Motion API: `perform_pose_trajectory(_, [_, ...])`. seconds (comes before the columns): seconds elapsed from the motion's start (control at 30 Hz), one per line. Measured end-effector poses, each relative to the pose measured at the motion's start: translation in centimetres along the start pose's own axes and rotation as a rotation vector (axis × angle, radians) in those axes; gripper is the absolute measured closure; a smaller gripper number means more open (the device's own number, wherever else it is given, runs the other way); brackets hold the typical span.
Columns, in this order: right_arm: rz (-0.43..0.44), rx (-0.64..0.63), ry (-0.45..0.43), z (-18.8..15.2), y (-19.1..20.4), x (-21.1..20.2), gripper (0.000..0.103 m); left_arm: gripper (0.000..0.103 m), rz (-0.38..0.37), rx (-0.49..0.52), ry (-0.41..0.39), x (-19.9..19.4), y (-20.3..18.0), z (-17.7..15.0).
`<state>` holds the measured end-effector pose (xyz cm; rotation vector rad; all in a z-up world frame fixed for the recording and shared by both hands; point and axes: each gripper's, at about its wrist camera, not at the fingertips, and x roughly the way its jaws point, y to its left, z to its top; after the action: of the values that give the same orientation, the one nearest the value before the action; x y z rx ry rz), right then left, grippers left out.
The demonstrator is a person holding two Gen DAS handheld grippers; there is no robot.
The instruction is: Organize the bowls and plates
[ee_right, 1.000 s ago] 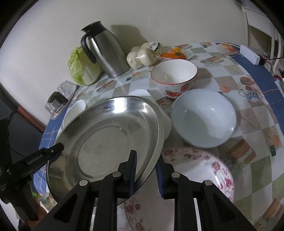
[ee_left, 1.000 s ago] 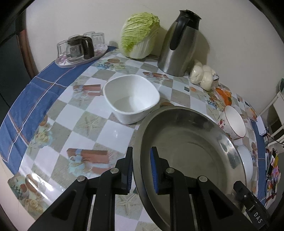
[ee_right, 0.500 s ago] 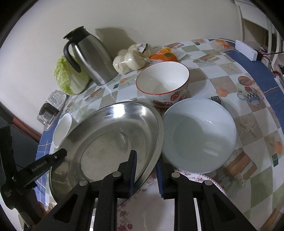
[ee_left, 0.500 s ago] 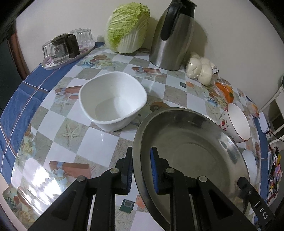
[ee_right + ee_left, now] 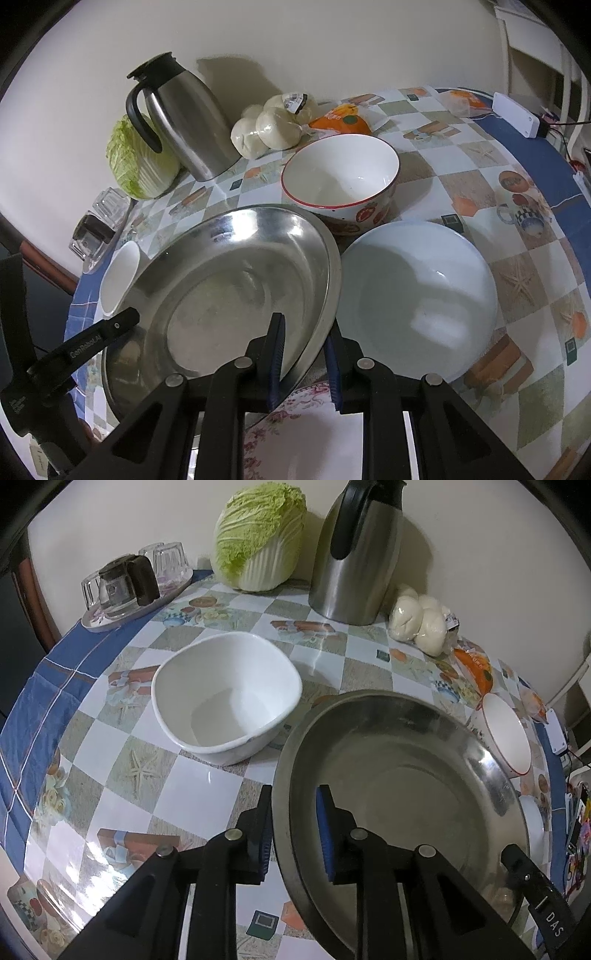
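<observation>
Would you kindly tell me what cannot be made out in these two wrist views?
- Floral plate, right wrist view: mostly hidden by the right gripper and the steel pan.
- White square bowl, right wrist view: only a sliver shows behind the pan's rim.
- Pale round bowl, left wrist view: the pan hides nearly all of it.
- Glasses on the tray, left wrist view: count unclear, they overlap.

A checked tablecloth-covered table (image 5: 192,786) carries a white bowl (image 5: 225,698), jug (image 5: 358,554) and cabbage (image 5: 258,539).
</observation>
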<state>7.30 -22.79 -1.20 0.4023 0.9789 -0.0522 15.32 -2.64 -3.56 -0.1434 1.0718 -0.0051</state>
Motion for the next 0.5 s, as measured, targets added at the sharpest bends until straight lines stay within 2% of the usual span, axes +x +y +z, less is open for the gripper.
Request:
perform_pose_trajectory(0.27, [-0.015,-0.017,0.004,-0.1,0.3,0.0,0.079,0.08,0.002,-0.006,0.051,1.2,0.2,-0.6])
perform_pose_trajectory(0.5, [-0.028,-0.019,0.012,-0.1,0.3,0.0,0.079,0.076,0.005,0.009,0.066,1.3,0.0,-0.7])
